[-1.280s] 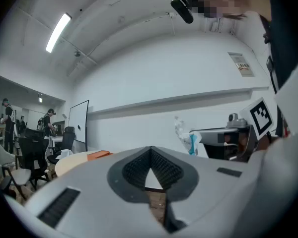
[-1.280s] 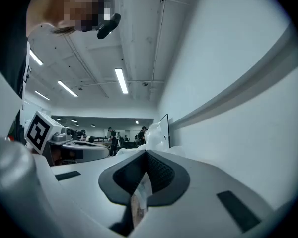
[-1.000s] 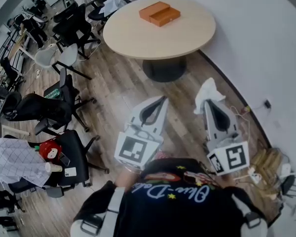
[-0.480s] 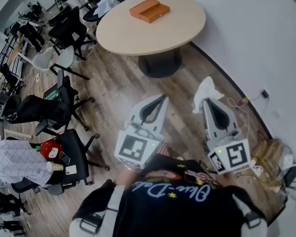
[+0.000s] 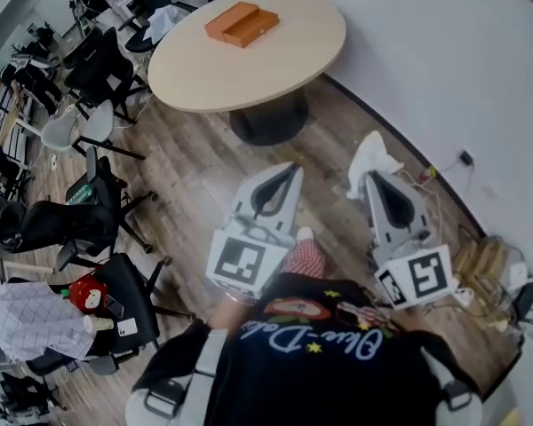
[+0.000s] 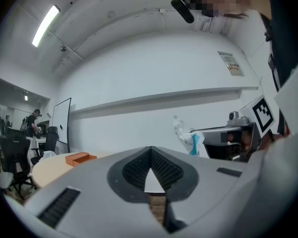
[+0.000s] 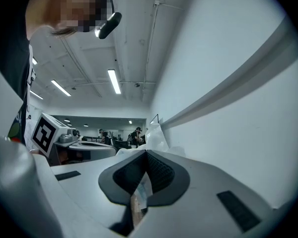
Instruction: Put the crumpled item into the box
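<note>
Guessing the crumpled item (image 5: pixel 370 157) is feather-light, squishy wrapper stuff, so the right gripper (image 5: pixel 374 175) clamped on its lower fold should do, box (image 5: pixel 241 23) well off on the table (image 5: pixel 275 56), left gripper (image 5: pixel 292 169) closed, empty.

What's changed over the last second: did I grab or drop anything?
The round table and orange box slid left in the head view, likely because the person turned; a foot now shows between the grippers. Nothing was taken or released: the right gripper stays shut on the crumpled item, and the left gripper stays shut and empty.
</note>
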Demonstrator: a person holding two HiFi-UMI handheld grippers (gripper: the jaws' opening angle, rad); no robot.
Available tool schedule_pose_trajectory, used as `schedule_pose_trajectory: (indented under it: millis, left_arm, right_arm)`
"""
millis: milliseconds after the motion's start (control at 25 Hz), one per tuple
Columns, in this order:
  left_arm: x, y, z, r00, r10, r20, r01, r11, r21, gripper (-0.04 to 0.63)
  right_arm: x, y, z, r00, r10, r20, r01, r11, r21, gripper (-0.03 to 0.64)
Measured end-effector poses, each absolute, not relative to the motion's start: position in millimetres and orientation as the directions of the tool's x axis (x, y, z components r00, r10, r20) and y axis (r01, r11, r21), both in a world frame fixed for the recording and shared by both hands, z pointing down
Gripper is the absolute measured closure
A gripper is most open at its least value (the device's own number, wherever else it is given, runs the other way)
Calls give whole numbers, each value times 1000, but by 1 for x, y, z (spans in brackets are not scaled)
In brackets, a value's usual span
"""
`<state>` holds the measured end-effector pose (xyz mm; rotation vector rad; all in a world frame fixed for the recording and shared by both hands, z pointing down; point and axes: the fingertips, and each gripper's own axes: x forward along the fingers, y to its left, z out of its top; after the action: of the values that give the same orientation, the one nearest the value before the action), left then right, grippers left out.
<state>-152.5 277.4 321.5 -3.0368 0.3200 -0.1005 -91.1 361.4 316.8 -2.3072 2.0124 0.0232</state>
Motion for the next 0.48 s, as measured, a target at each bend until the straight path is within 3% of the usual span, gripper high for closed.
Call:
schedule_pose_trajectory:
  millis: [480]
  left_arm:
    - [-80,219,309,987,-162,23,-160,-984,-78,604]
  right_arm:
    - [-30,310,303,174,-984,-42,-985,-173,-12,617]
